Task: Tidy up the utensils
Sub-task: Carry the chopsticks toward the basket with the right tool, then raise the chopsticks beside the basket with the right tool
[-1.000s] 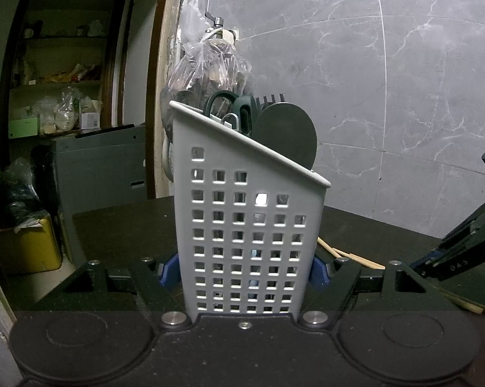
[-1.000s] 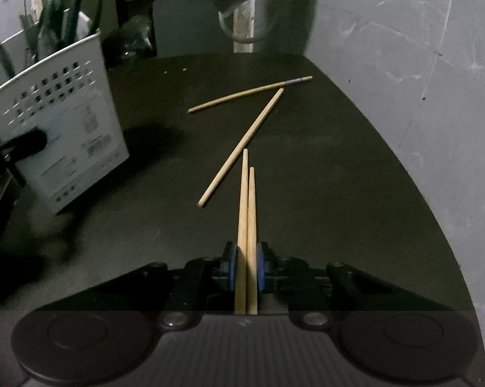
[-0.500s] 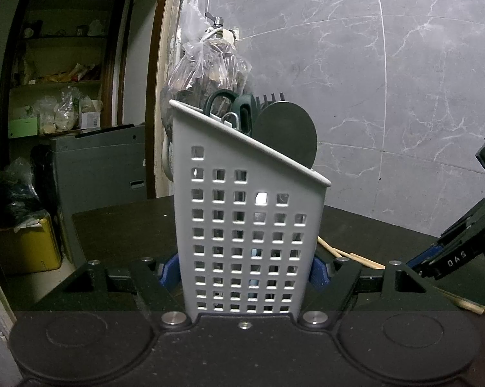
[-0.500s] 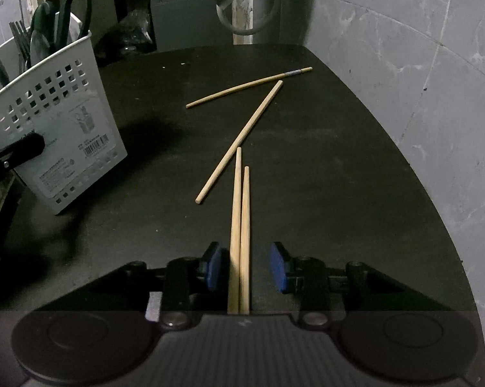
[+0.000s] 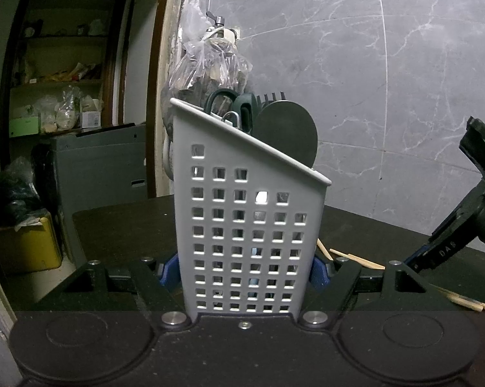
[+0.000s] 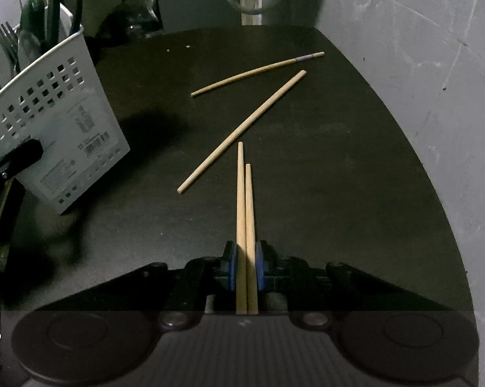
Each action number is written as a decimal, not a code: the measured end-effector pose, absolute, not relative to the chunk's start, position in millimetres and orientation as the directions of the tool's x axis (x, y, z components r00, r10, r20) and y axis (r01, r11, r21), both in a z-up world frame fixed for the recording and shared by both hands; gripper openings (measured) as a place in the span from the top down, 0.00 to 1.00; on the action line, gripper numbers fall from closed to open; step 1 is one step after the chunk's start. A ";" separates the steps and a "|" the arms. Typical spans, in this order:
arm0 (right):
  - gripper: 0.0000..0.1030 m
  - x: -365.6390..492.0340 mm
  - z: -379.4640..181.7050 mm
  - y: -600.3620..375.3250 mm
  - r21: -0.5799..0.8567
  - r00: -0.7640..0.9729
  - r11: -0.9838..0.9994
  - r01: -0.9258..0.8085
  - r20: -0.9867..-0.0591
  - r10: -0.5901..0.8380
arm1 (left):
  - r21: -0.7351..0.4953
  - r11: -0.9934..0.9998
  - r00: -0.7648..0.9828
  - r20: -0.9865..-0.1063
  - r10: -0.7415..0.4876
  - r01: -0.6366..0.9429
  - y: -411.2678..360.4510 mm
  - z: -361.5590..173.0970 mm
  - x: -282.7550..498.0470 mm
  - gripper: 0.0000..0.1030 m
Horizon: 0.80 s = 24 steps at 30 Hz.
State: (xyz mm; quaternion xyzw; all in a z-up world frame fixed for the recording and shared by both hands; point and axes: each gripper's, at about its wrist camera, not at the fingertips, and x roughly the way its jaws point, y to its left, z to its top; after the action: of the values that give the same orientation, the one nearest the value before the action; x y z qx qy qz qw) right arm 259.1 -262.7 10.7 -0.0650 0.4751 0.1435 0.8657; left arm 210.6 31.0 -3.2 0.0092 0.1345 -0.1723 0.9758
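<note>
Chopsticks: a pair [image 6: 245,225] lies side by side between the blue pads of the right gripper [image 6: 245,267], tips pointing away along the dark table [image 6: 339,193]. The jaws are closing on the pair, and the pads appear to press both sticks. Whether the tips rest on the table or are just clear of it cannot be told. Two loose chopsticks remain on the table beyond: one [image 6: 242,132] diagonal, its near end just left of the held tips, and one [image 6: 258,72] farther back with a banded end.

The caddy [image 5: 248,225], white and perforated, stands upright on the table, clamped at its base between the left gripper [image 5: 247,271] pads. It already holds scissors [image 5: 223,103], a fork [image 6: 5,37] and a round-headed tool [image 5: 287,135]. In the right view it stands to the left of the chopsticks, well apart from them.

Assessment of the step in hand, lifting the pair and carrying it to the caddy:
- Confirm both sticks are pinched evenly; the shorter-looking one could slip if only its neighbour takes the load.
- Lift straight up first, so the tips do not drag the diagonal stick.
- Turn the pair tips-down before the rim, and aim for the open gap beside the scissors.
- Keep the left clamp firm; the caddy looks light and could tip under a sideways knock.
</note>
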 end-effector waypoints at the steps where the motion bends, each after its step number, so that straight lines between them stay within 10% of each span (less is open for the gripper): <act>1: 0.87 259.7 11.1 -262.6 0.027 0.506 0.952 -0.306 -0.842 0.187 | -0.028 0.940 0.904 -0.266 -0.334 0.339 30.9 -3.5 209.9 0.26; 24: 0.87 222.1 14.7 -294.3 0.379 0.714 0.850 -0.366 -0.471 0.518 | -0.029 0.940 0.905 -0.263 -0.335 0.340 32.1 -3.0 209.8 0.26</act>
State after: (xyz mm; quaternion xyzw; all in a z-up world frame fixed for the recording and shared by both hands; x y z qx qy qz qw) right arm 222.1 -294.3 14.7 0.1301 0.2911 0.2411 0.9166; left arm 209.8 32.1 -3.0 0.0087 0.1334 -0.1731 0.9758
